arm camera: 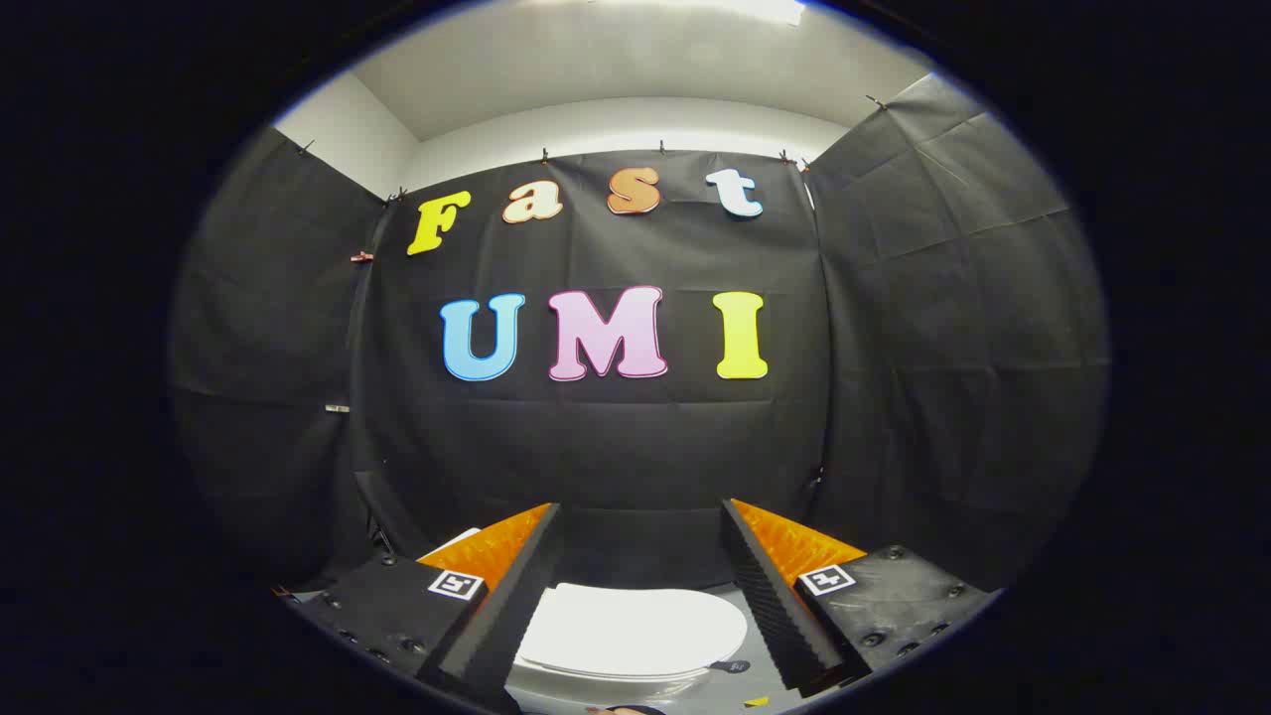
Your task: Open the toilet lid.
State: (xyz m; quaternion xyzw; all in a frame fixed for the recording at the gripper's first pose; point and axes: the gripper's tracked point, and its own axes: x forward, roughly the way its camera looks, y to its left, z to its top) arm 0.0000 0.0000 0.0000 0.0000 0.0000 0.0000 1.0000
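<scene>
A white toilet lid (pixel 631 628) lies flat and closed on its seat, low down between my two fingers and below them. My gripper (pixel 640 521) is open, its fingers spread wide with nothing between them, and it hangs above the lid without touching it. The left finger (pixel 516 586) and the right finger (pixel 770 586) frame the lid's two sides. The rear part of the toilet is hidden beneath the fingers.
Black cloth walls (pixel 616 447) close the booth in behind and on both sides of the toilet. A white edge (pixel 452 541) peeks out behind the left finger. A small dark piece (pixel 733 666) and a yellow scrap (pixel 757 701) lie on the grey floor by the seat.
</scene>
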